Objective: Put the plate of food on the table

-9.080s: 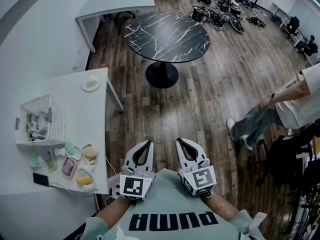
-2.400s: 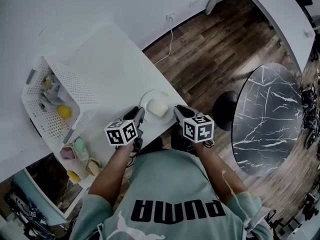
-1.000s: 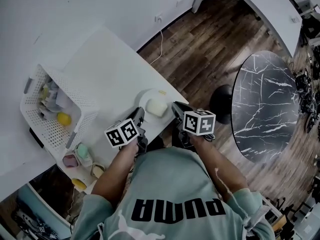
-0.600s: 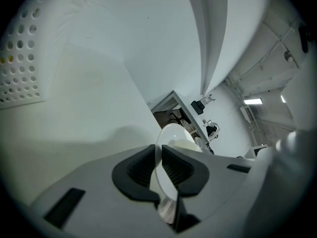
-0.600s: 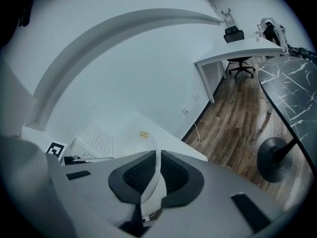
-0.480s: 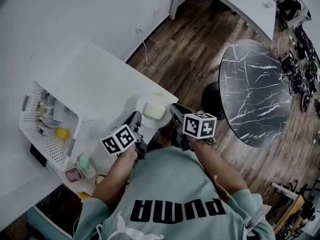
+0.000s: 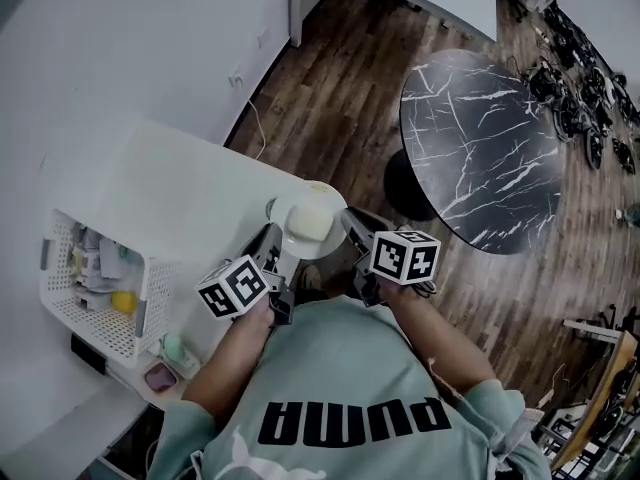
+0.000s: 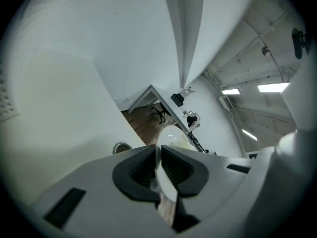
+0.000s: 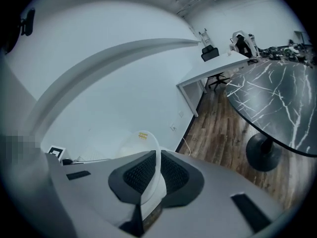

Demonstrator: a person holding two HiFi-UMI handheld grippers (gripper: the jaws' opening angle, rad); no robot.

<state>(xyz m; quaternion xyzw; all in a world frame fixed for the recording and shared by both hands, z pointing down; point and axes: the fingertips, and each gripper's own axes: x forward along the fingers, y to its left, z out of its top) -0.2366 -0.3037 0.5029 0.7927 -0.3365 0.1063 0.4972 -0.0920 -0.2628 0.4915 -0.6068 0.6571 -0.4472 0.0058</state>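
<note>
Honestly can't tell from the head view whether the plate (image 7: 300, 198) is resting on the white table (image 7: 170, 193) or hanging just above it. It's at the table's near corner, partly out over the floor (image 7: 330, 98), and its underside is hidden. The food (image 7: 309, 225) is just a pale, rounded block, no idea what. The basket (image 7: 60, 303) contents are too small to read, and the arm (image 7: 235, 353) cuts off the small items (image 7: 165, 353) by the table edge. The plate's round, white and thin-rimmed, with a small yellow mark at the rim. The left gripper (image 8: 159, 158) has its jaws pinched onto the rim on one side and the right gripper (image 9: 157, 168) is pinched on the opposite side, so both hold it. The dark marbled round table (image 7: 480, 138) stands well apart.
</note>
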